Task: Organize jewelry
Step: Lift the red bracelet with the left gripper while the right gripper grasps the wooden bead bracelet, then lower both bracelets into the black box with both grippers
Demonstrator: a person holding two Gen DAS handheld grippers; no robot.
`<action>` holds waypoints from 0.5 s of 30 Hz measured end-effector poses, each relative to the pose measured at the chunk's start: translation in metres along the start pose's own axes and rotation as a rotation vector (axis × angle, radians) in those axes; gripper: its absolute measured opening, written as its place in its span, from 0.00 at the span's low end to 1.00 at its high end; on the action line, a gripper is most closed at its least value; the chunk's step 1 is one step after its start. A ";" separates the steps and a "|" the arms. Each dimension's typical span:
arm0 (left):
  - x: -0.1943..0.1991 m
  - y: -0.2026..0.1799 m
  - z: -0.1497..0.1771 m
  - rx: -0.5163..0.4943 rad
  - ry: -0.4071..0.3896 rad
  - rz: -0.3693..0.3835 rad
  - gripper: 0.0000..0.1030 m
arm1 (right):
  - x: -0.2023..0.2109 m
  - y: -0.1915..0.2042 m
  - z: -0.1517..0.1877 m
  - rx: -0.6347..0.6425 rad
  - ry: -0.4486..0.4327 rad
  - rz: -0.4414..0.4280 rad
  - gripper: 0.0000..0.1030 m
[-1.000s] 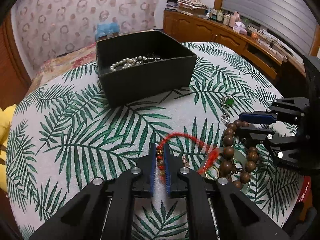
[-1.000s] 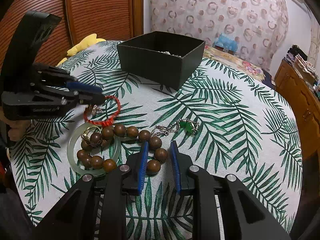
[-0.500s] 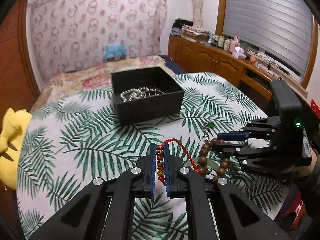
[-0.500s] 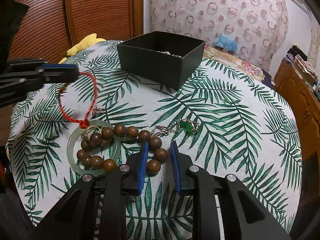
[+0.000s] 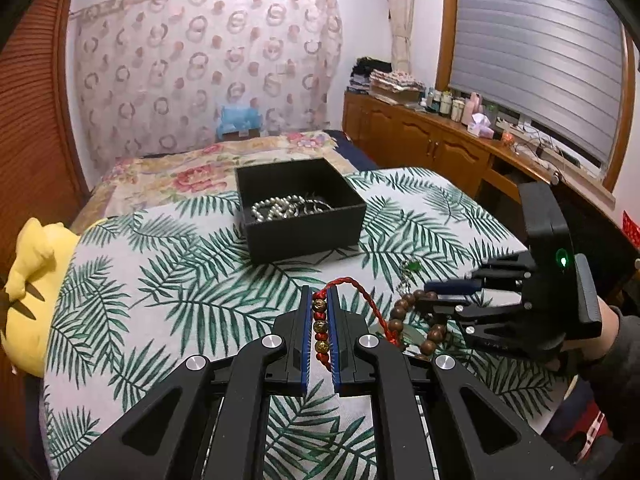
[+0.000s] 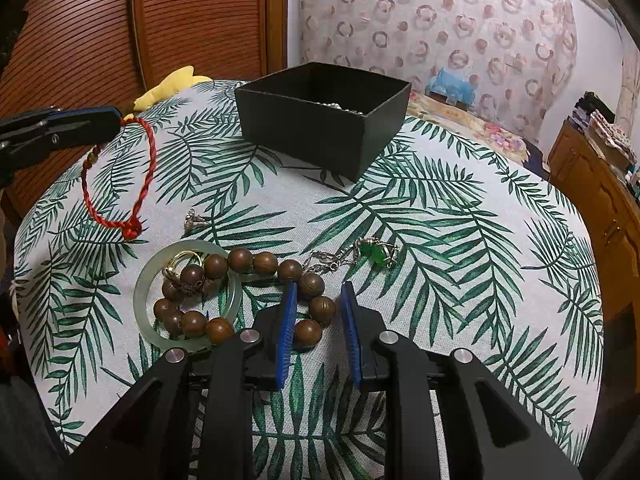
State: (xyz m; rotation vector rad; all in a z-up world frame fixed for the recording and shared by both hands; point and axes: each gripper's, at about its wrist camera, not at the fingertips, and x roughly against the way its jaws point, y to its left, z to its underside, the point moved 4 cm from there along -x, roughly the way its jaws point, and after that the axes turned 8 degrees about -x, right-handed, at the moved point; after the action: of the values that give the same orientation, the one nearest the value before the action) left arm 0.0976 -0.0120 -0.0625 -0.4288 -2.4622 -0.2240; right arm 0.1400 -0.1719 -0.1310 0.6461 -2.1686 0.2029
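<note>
Dangling clear of the desk (image 6: 460, 216) for carriage toward the open black square box (image 5: 300, 208), the red braided cord bracelet (image 6: 140, 176) is pinched by the left gripper (image 5: 320, 320). The brown wooden bead bracelet (image 6: 308, 308), kept flat for pickup, is straddled by the closing right gripper (image 6: 316, 312).

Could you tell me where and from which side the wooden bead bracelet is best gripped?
Grip the wooden bead bracelet at its end loop of beads lying clear of the jade bangle, coming from above and the near side. That strand lies flat on the tablecloth with bare cloth on both sides. The right gripper already straddles it, jaws closing; the other end lies across the bangle.
</note>
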 end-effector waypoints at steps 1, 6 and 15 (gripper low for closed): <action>0.002 0.002 0.000 0.005 -0.011 -0.013 0.06 | 0.000 0.001 0.000 0.008 0.001 0.002 0.17; 0.007 0.010 -0.005 0.024 -0.036 -0.034 0.06 | 0.011 0.012 -0.008 0.027 -0.016 -0.030 0.15; 0.009 0.022 -0.015 0.034 -0.069 -0.036 0.06 | 0.058 0.028 -0.049 0.065 -0.128 -0.092 0.15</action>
State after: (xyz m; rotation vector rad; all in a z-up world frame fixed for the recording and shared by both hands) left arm 0.1068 0.0073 -0.0435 -0.3835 -2.5392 -0.1846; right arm 0.1300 -0.1520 -0.0531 0.8139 -2.2563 0.1884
